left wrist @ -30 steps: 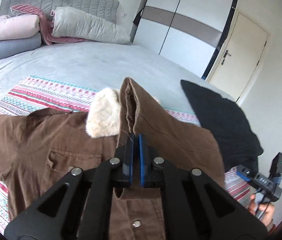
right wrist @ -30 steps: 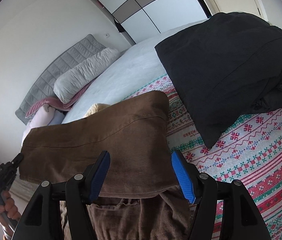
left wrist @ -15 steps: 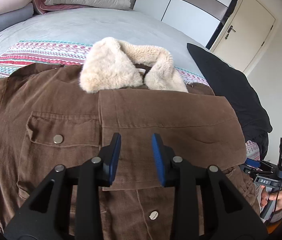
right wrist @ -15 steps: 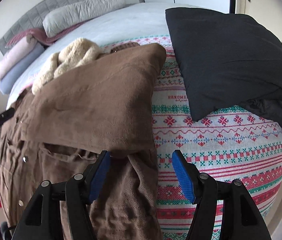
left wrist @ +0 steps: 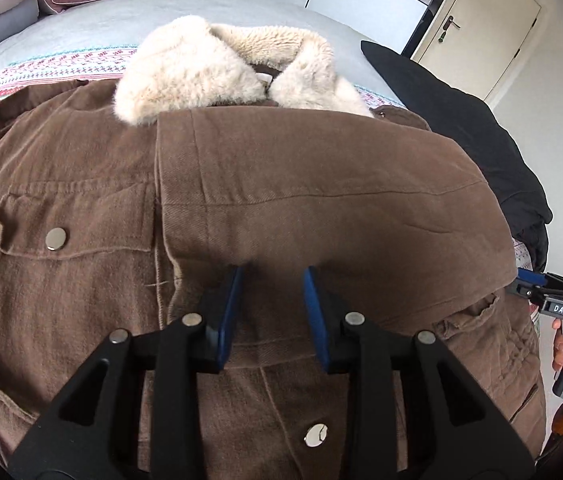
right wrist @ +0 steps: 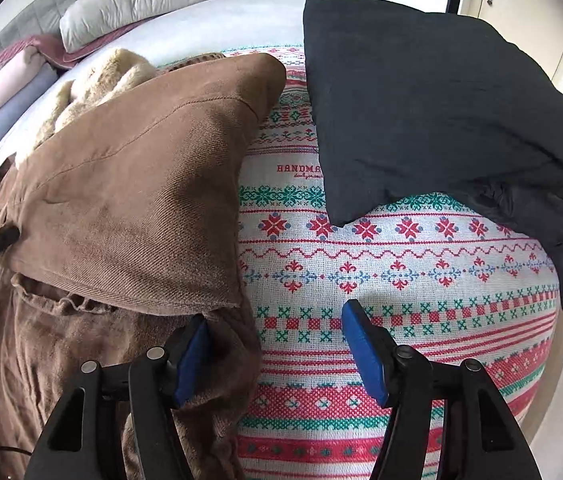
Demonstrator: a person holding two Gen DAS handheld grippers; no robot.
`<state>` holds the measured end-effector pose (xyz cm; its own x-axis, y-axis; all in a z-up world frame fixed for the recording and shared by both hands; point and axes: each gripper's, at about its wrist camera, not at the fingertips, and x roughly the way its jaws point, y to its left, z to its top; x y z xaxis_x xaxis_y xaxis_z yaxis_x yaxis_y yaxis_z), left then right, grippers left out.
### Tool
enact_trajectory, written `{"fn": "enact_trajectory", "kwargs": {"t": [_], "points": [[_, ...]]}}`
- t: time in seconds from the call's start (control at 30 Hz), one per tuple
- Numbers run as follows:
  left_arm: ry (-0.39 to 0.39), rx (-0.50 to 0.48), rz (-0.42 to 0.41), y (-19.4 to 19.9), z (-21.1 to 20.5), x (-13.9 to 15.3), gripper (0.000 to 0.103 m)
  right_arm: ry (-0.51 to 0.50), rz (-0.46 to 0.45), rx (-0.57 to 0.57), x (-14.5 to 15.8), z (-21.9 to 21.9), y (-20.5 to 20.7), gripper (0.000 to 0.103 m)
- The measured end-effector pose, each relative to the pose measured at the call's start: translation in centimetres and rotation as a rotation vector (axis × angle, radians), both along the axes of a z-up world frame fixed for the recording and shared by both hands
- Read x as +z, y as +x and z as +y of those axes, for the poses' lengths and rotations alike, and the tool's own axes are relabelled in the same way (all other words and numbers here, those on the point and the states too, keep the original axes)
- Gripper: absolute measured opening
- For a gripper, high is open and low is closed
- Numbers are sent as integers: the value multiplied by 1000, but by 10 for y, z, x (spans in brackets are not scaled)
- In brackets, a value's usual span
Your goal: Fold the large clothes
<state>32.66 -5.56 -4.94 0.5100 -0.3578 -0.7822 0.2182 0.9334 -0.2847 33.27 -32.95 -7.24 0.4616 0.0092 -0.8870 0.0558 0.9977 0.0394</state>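
A brown jacket (left wrist: 73, 168) with a cream fur collar (left wrist: 201, 68) lies face up on the bed. Its sleeve (left wrist: 321, 188) is folded flat across the chest. My left gripper (left wrist: 273, 273) hovers low over the sleeve's near edge, open, with nothing pinched between the blue pads. In the right wrist view the same folded sleeve (right wrist: 129, 200) fills the left side. My right gripper (right wrist: 275, 314) stands open at the jacket's side edge, its left finger (right wrist: 191, 354) over brown cloth and the right finger (right wrist: 361, 354) over the blanket.
A patterned red, green and white blanket (right wrist: 401, 280) covers the bed under the jacket. A black garment (right wrist: 441, 100) lies folded to the right of it. Pillows (right wrist: 141, 4) are stacked at the headboard. A door (left wrist: 477, 28) and wardrobe stand beyond the bed.
The left gripper was shut on the raised sleeve, then opened and let it go. The sleeve now lies flat across the chest. Both grippers have dropped and tilted downward.
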Motion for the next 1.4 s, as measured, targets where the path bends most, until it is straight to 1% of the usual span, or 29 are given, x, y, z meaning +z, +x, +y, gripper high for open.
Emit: {"fn": "enact_trajectory", "kwargs": {"t": [0.03,0.1,0.13,0.2,0.23,0.3,0.33,0.4,0.47,0.5,0.53,0.67,0.73,0.77,0.8,0.83,0.9,0.93,0.97,1.0,1.03,1.07,1.1,1.13,1.17,1.2,1.27,1.33,1.4], "points": [[2,4,-20,0,1,5,36,11,-28,7,11,0,-5,64],[-2,11,-65,1,6,15,45,46,-110,-3,35,-2,-13,64],[-7,12,-81,2,7,18,47,77,-153,-16,46,-4,-16,64],[-11,12,-94,7,6,22,48,160,-205,-43,61,-5,-14,64],[3,12,-94,11,5,22,48,195,-227,-53,66,-6,-12,64],[63,75,-100,21,9,22,48,213,-252,-64,67,-1,-3,64],[56,112,-92,27,17,20,48,210,-243,-84,63,0,0,64],[-44,164,-43,41,38,12,48,232,-202,-89,48,9,10,64],[-135,187,-8,57,56,3,48,252,-159,-73,36,16,19,64],[-155,183,-7,64,61,0,48,254,-157,-66,32,18,20,64],[-153,176,-8,71,63,-2,48,255,-159,-59,30,20,21,64],[-93,83,-31,90,50,-8,46,260,-164,-50,22,25,24,64],[-73,68,-34,94,44,-10,38,245,-168,-50,20,26,24,64],[-69,72,-33,95,42,-10,22,239,-170,-50,19,27,24,64],[-86,66,-37,94,42,-8,9,233,-173,-51,18,26,25,64],[-93,78,-70,89,42,-3,9,225,-180,-54,18,26,26,64],[-102,122,-174,70,42,16,9,192,-218,-72,23,25,24,64],[-88,171,-203,64,42,24,9,180,-251,-80,28,25,23,64],[-36,227,-213,61,40,28,9,178,-283,-84,32,24,21,64],[31,258,-212,60,34,27,10,182,-306,-87,35,23,21,64],[97,256,-189,64,28,24,11,182,-321,-94,37,23,20,64],[140,248,-158,67,24,21,14,177,-329,-100,38,24,20,64],[153,248,-148,67,24,20,14,172,-329,-101,39,25,21,64],[143,252,-169,62,24,24,14,167,-328,-94,41,26,23,64],[123,249,-207,56,25,29,15,160,-331,-89,44,28,25,64],[112,234,-239,51,23,34,17,147,-340,-85,47,30,28,61],[84,174,-267,45,16,38,19,119,-344,-68,51,38,40,49],[61,117,-239,47,8,30,19,138,-328,-45,48,47,58,25],[63,67,-178,53,-2,12,19,145,-317,-32,38,54,77,18]]}}
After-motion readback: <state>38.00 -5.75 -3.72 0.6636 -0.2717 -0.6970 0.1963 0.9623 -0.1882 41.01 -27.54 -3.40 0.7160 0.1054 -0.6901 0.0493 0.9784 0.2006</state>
